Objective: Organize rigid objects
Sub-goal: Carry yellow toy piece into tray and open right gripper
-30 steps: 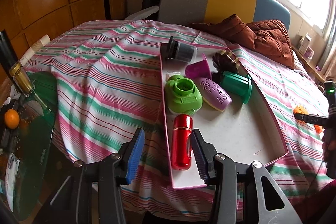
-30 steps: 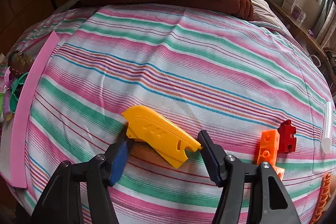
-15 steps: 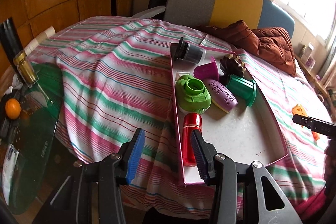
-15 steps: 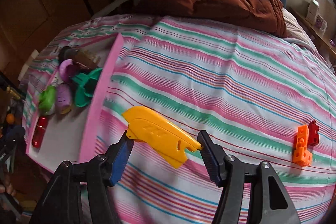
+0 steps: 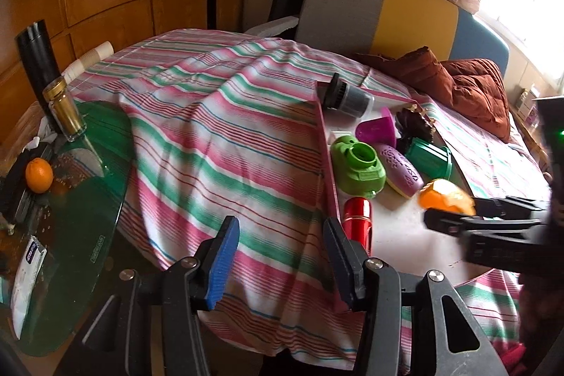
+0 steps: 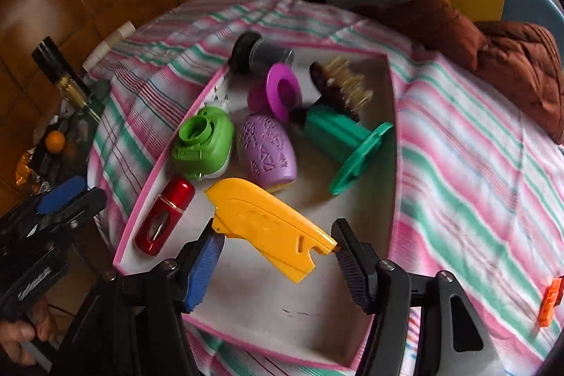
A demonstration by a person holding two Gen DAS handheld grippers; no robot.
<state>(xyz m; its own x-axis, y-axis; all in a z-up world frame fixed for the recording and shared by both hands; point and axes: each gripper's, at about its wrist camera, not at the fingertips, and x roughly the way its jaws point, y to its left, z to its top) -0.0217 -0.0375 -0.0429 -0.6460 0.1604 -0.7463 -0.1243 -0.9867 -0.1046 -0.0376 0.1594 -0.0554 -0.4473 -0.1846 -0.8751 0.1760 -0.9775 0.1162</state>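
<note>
**Yellow piece held over the pink-rimmed tray**

My right tool [image 6: 275,240] is clamped on the yellow plastic piece [image 6: 268,224], one pad at each end, and I hold it above the white floor of the tray [image 6: 393,115], toward its near end. From my left wrist view the same piece [image 5: 446,198] shows as a blurred orange-yellow shape at the tip of that right tool [image 5: 454,217], over the tray's right half.

Just past the yellow piece lies the purple patterned shell [image 6: 268,152], with the lime green housing [image 6: 204,143] beside it against the tray's left wall. The red metallic cylinder [image 6: 164,215] lies along that same wall, nearer to me. The teal flanged part [image 6: 347,143] lies on its side right of the purple shell, its flange close to the right wall. Behind these sit the magenta cup [image 6: 278,92], a dark bristly item [image 6: 340,85], and a dark cylinder [image 6: 259,53] at the far left corner.

My left tool [image 5: 280,251] is empty with its pads apart, hanging at the tray's near left corner; its right pad is in front of the red cylinder, its left one over the striped cloth [image 5: 218,143]. The tray rests on that cloth.

Off to the left, a green glass surface [image 5: 102,164] carries an orange [image 5: 38,175] and a small jar [image 5: 65,110]. An orange block [image 6: 550,300] lies on the cloth well right of the tray, and a brown cushion [image 6: 511,59] sits at the far side.
</note>
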